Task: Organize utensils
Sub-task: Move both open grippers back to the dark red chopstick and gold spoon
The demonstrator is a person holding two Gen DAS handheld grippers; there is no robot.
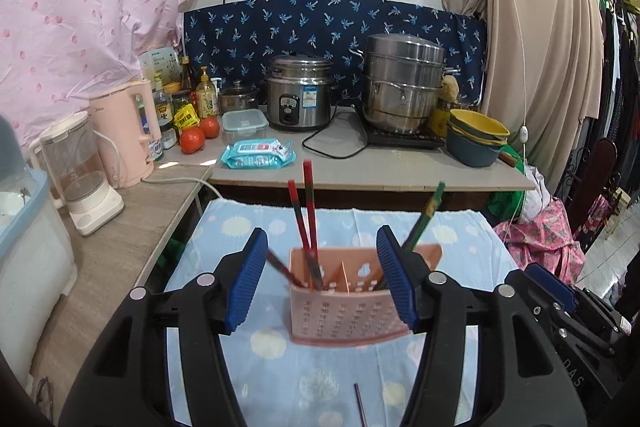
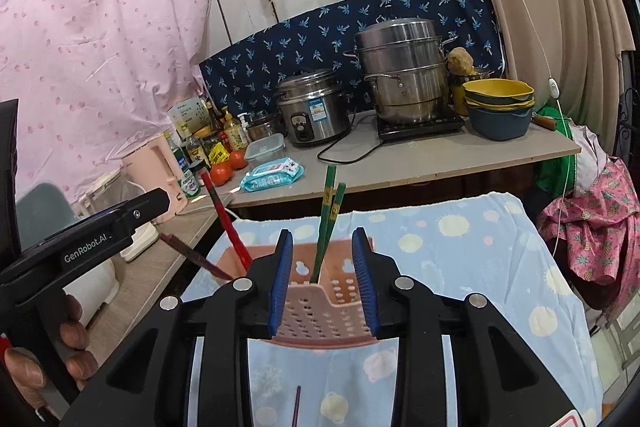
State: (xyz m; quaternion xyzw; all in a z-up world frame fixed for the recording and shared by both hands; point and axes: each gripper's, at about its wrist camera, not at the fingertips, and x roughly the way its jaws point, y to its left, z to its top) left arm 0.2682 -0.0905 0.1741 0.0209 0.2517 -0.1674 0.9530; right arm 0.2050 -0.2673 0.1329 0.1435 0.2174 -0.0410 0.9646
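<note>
A pink perforated utensil holder [image 1: 352,303] stands on a light blue dotted cloth [image 1: 276,379]; it also shows in the right wrist view [image 2: 320,303]. Red chopsticks [image 1: 306,211] lean in its left compartment, and a dark red one [image 2: 192,253] sticks out to the left. Green chopsticks [image 2: 329,215] stand in its right compartment; they also show in the left wrist view [image 1: 426,213]. One dark chopstick [image 1: 360,405] lies on the cloth in front of the holder. My left gripper [image 1: 322,281] is open and empty around the holder. My right gripper [image 2: 322,279] is open and empty, just before the holder.
Behind the cloth a counter [image 1: 360,171] holds a rice cooker [image 1: 300,97], a steel steamer pot [image 1: 404,83], stacked bowls [image 1: 476,137], a wipes pack [image 1: 258,153], tomatoes [image 1: 200,135] and bottles. A pink kettle [image 1: 128,131] and a clear kettle [image 1: 80,171] stand on the left shelf.
</note>
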